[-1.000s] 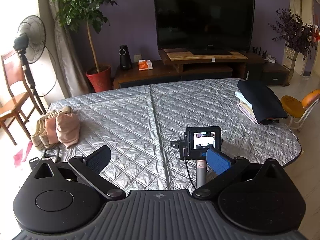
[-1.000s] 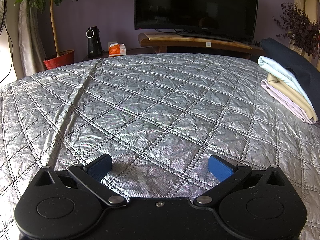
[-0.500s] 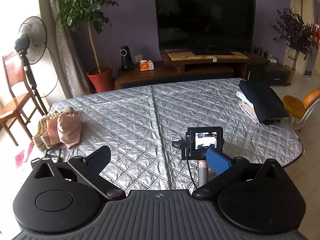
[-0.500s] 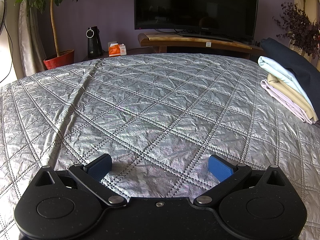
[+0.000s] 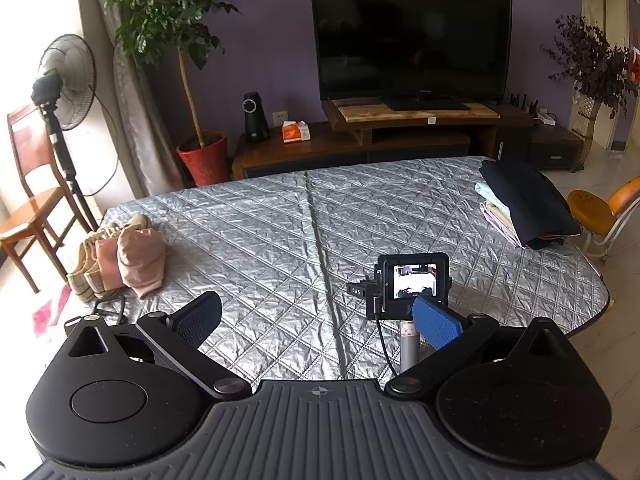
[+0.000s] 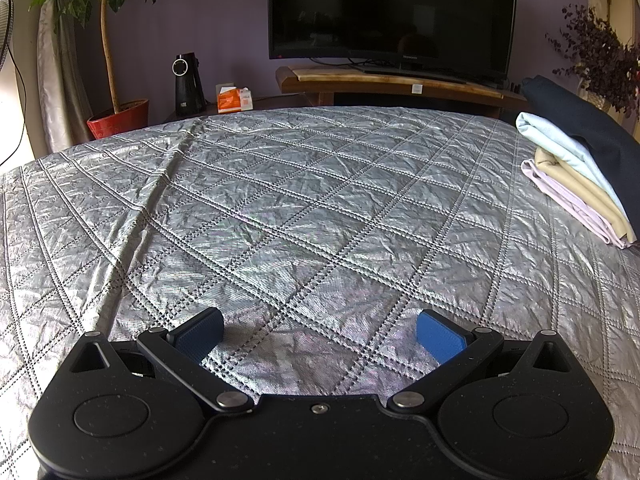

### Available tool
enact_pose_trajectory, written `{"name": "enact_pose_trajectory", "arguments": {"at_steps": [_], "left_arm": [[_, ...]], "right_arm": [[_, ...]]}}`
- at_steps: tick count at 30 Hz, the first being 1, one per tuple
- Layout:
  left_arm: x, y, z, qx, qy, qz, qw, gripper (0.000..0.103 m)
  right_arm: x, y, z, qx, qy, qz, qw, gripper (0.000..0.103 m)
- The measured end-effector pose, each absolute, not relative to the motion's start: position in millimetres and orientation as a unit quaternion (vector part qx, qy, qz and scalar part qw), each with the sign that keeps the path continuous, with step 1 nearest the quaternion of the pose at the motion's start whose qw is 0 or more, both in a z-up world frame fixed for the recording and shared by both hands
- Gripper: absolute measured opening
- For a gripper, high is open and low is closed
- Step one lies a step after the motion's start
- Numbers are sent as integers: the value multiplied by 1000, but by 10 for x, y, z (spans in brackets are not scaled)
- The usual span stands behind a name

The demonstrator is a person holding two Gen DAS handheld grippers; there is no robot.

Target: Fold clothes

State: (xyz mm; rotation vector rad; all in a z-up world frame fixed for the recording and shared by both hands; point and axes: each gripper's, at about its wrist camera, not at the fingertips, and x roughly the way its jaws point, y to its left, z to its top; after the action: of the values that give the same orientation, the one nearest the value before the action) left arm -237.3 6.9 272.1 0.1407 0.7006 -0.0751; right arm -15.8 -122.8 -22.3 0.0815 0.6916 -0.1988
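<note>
Silver quilted cloth covers the whole table (image 5: 280, 240), creased along a dark seam that runs from the near edge toward the far edge. The left gripper (image 5: 318, 320) hangs above the near edge with its two blue-padded fingers spread wide and nothing between them. The right gripper (image 6: 320, 332) sits low over the cloth, its fingers likewise spread apart and empty; from the left wrist view it shows as a small camera unit with a lit screen on a grey handle (image 5: 412, 286), just behind the left gripper's right finger.

The clothes lie in two groups, well apart. At the table's left edge sits a loose heap of unfolded clothes (image 5: 128, 256): pink pieces and a checked beige one, bunched together. At the right edge lies a stack of folded clothes (image 5: 520, 208), with a dark navy piece on top and pale blue, beige and lilac layers under it; the right wrist view shows the same layers fanned out at its right border (image 6: 576, 176). The middle of the table between the two groups is bare cloth.

Beyond the table stand a dark television (image 5: 408, 36) on a wooden stand, a potted tree (image 5: 176, 20) in a red pot, and a standing fan (image 5: 68, 80) beside a wooden chair (image 5: 28, 200).
</note>
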Motion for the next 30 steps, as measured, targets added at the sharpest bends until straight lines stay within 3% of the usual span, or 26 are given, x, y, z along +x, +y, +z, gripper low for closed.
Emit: {"name": "enact_pose_trajectory", "arguments": {"at_steps": [30], "left_arm": [[-2315,46,2617,73,355,-39,931,103]], "right_arm": [[-155,-1230,-217,40,338,-97,935,102]]}}
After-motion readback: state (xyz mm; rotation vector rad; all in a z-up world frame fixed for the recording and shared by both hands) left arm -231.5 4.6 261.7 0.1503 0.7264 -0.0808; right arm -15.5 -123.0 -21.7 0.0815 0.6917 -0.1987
